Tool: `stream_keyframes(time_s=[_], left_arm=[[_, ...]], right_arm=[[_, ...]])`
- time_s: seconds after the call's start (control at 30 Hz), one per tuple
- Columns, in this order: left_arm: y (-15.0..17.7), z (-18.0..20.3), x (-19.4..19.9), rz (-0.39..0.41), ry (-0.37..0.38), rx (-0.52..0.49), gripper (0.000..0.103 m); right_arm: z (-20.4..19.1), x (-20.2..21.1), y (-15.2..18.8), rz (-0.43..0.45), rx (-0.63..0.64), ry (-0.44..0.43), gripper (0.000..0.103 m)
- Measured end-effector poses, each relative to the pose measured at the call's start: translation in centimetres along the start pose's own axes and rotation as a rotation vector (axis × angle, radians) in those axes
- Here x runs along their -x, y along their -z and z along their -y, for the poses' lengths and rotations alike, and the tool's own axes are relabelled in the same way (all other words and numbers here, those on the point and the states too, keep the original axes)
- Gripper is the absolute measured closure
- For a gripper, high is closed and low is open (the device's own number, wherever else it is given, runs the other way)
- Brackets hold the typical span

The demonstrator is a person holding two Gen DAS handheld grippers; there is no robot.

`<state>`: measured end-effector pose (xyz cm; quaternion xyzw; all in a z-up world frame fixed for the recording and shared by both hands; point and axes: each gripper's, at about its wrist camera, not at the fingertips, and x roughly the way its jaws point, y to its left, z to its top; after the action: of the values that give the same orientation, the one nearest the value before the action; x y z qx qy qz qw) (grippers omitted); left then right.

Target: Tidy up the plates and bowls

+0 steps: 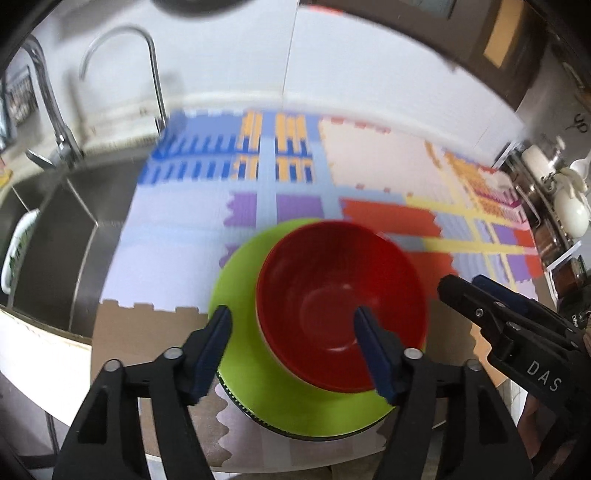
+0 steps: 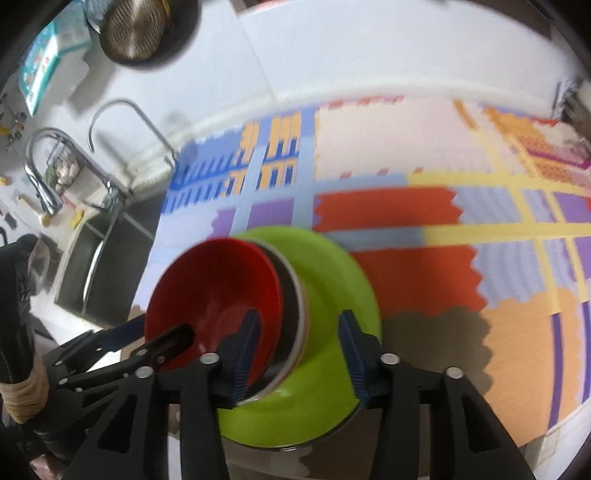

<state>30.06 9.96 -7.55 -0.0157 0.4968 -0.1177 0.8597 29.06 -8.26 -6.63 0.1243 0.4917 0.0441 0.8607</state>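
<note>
1. The left tool (image 1: 291,321), lower centre of its view, is seen open and holding nothing.
2. The red bowl (image 1: 340,314) is nested centrally on the green plate (image 1: 240,295) on the bench (image 1: 147,332); both are best cleared straight upward.
3. The right tool (image 2: 299,328) is likewise open and empty.

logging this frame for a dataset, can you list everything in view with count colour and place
bowl: one, red, on the plate, off-centre
plate: one, lime green, on the mat near the counter edge
mat: one, multicoloured, over the counter
sink: one, steel, left of the mat
taps: two, chrome, behind the sink
pan: one, dark, on the wall
left gripper: black with blue fingers, open over the bowl
right gripper: same, open over the bowl rim
</note>
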Motion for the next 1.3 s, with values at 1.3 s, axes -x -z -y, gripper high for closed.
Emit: stream_keyframes(time_s=[1.3], left_arm=[[18.1,8.7,17.0,0.481,-0.22,-0.022,0.003]], right_arm=[[4.2,20.1,17.1,0.453,0.151,0.125,0.021]])
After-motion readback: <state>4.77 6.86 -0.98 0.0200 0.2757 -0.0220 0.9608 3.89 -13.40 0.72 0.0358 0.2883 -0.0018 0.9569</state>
